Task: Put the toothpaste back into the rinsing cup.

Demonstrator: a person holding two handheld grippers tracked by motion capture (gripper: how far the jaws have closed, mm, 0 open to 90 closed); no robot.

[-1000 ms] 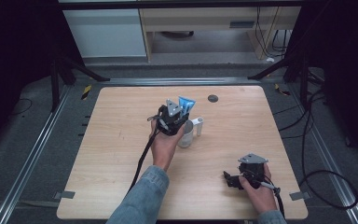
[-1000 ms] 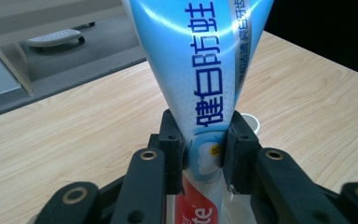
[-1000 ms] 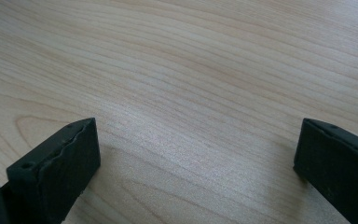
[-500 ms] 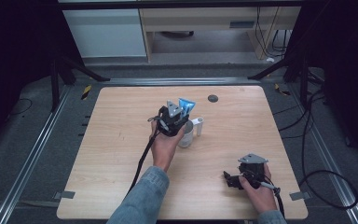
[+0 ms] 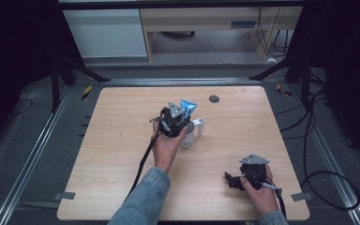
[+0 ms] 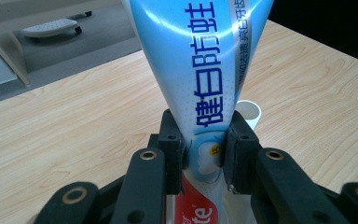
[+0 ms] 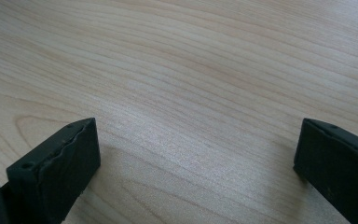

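While the left tool (image 6: 205, 154) grips the toothpaste tube (image 6: 205, 60), the right tool (image 7: 196, 154) rests released on the table (image 7: 191, 56).

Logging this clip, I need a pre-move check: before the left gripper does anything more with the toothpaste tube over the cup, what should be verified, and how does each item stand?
1. Left gripper clamped on the toothpaste tube: ok, both pads press its sides.
2. Tube upright, flat end up: ok.
3. Tube's lower end inside the clear cup: cannot tell, hidden by the gripper.
4. Small white cup clear of the tube: ok, it stands just beside, apart.
5. Right gripper out of the way: ok, jaws open, low over bare table near the front right.
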